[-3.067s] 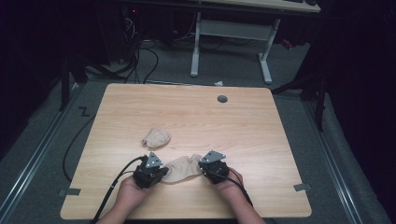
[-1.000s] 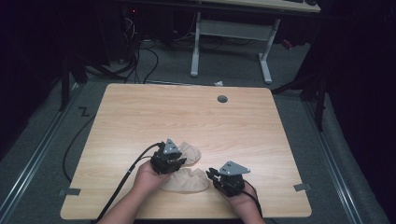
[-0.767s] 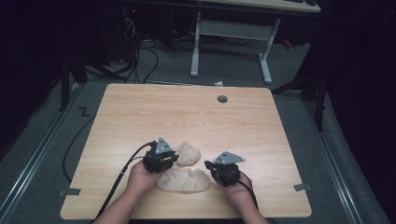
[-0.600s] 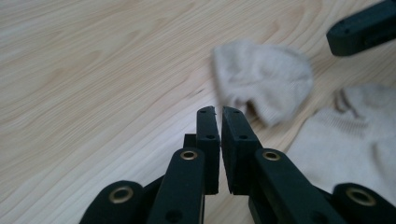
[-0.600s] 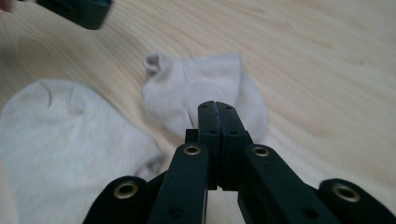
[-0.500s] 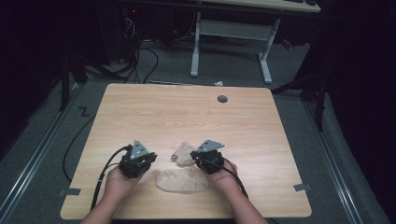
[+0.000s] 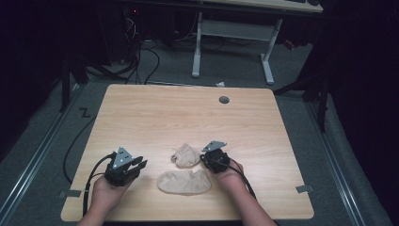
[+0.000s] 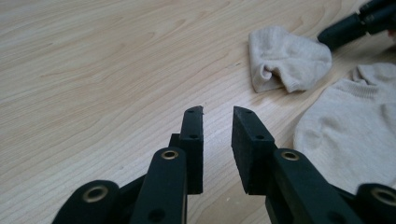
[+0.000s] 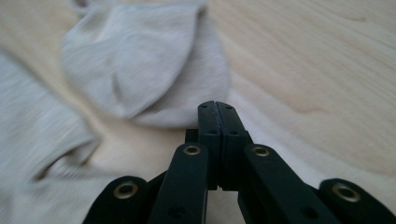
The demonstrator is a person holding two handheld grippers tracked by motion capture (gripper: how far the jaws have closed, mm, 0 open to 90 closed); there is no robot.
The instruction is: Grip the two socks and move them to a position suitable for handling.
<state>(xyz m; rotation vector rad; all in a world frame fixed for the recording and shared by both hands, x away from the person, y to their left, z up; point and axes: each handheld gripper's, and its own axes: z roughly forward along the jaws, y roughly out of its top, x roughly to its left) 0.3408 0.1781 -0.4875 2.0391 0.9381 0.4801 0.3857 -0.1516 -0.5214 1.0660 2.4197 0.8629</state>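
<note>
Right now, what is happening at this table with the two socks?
A person at a wooden table works on two beige socks with a gripper in each hand. The flat sock lies near the front edge and the folded sock just behind it. The right gripper has just closed with nothing between its jaws, its tips right at the folded sock's edge. The left gripper sits off to the side of both socks, jaws slightly apart and empty.

the flat sock (image 8: 345,135) is cut off by the left gripper view's right edge; its near part (image 9: 28,154) blurs in the right gripper view.
</note>
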